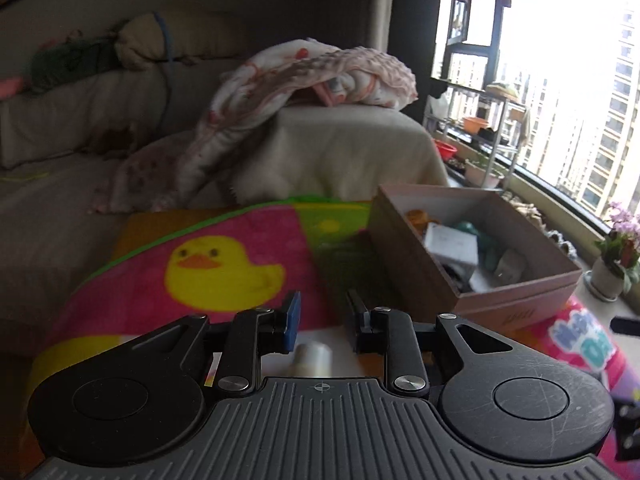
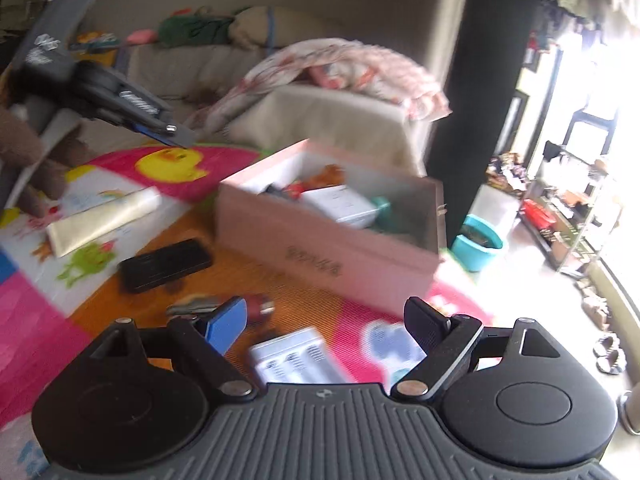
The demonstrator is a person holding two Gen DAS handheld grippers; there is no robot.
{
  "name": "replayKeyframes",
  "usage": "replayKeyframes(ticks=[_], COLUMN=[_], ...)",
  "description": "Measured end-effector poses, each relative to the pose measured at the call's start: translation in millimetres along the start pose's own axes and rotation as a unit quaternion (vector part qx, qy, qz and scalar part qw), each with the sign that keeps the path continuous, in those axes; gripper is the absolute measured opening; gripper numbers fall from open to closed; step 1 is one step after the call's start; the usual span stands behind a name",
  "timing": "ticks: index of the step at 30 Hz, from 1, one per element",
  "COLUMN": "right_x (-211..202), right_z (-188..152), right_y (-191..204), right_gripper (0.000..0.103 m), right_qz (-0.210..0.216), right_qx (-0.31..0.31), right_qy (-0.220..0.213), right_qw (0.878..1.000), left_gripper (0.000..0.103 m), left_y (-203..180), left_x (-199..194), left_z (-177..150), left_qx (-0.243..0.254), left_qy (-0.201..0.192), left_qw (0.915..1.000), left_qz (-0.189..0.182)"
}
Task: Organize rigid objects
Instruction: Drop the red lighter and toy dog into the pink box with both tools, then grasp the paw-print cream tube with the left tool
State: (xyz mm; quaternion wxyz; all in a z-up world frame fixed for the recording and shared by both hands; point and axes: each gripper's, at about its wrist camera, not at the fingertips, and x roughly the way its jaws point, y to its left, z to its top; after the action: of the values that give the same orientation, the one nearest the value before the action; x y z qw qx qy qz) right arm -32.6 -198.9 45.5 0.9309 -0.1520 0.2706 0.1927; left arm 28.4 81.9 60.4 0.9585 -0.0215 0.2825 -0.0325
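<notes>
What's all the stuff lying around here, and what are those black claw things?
Box: one, pink, open, on the mat, several small items inside.
Play mat: one, pink with a yellow duck, covers the surface.
Tube: one, cream, left on the mat.
Flat device: one, black, beside the tube.
White case: one, just below the right claw.
Basin: one, turquoise, floor behind the box.
Sofa: one, beige, patterned blanket over it.
Left gripper: black, nearly shut, empty.
Right gripper: black, open, empty.
</notes>
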Motion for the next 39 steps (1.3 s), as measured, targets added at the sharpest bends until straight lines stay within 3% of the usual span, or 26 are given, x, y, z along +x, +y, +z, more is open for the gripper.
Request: replayKeyframes(ticks=[2, 4, 10, 14, 16, 21, 23, 27, 31, 35, 39], right_x=[-2, -3, 2, -3, -5, -1, 6, 28, 45, 54, 47], right_z=[0, 1, -4, -8, -10, -12, -11, -5, 1, 4, 4], right_y=[9, 17, 39, 44, 44, 38, 36, 35, 41, 40, 41], right_gripper=[0.086, 0.086, 0.086, 0.086, 0.086, 0.086, 0.086, 0.087, 0.089, 0.089, 0.078], right_qz=[0.004, 0.010, 0.023, 0.027, 0.027, 0.040, 0.052, 0.067, 0.060, 0.076, 0.072], right_qx=[-0.008, -0.012, -0.027, -0.035, -0.036, -0.027, -0.019, -0.005, -0.021, -0.003, 0.002], right_qy=[-0.005, -0.007, 0.009, 0.010, 0.012, 0.024, 0.032, 0.054, 0.055, 0.061, 0.061], right_qw=[1.000, 1.000, 0.999, 0.999, 0.999, 0.999, 0.998, 0.996, 0.996, 0.995, 0.995], left_gripper=[0.026, 0.026, 0.028, 0.029, 0.031, 0.037, 0.038, 0.031, 0.029, 0.029, 0.029], left_y=[10, 21, 21, 12, 12, 5, -3, -16, -34, -39, -39], left_x=[-11, -18, -10, 12, 14, 25, 23, 22, 15, 12, 11], left_z=[-13, -23, -30, -33, -37, -46, -48, -52, -59, -66, -69], left_qx=[-0.005, -0.025, -0.037, -0.017, -0.026, -0.045, -0.028, -0.021, 0.031, 0.042, 0.037], left_qy=[0.004, 0.009, 0.017, 0.049, 0.045, 0.083, 0.078, 0.091, 0.085, 0.071, 0.058], left_qw=[0.9996, 0.9991, 0.9991, 0.9985, 0.9987, 0.9951, 0.9962, 0.9921, 0.9919, 0.9929, 0.9939], left_qz=[0.028, 0.033, -0.005, 0.016, 0.000, -0.029, -0.028, -0.084, -0.089, -0.086, -0.086])
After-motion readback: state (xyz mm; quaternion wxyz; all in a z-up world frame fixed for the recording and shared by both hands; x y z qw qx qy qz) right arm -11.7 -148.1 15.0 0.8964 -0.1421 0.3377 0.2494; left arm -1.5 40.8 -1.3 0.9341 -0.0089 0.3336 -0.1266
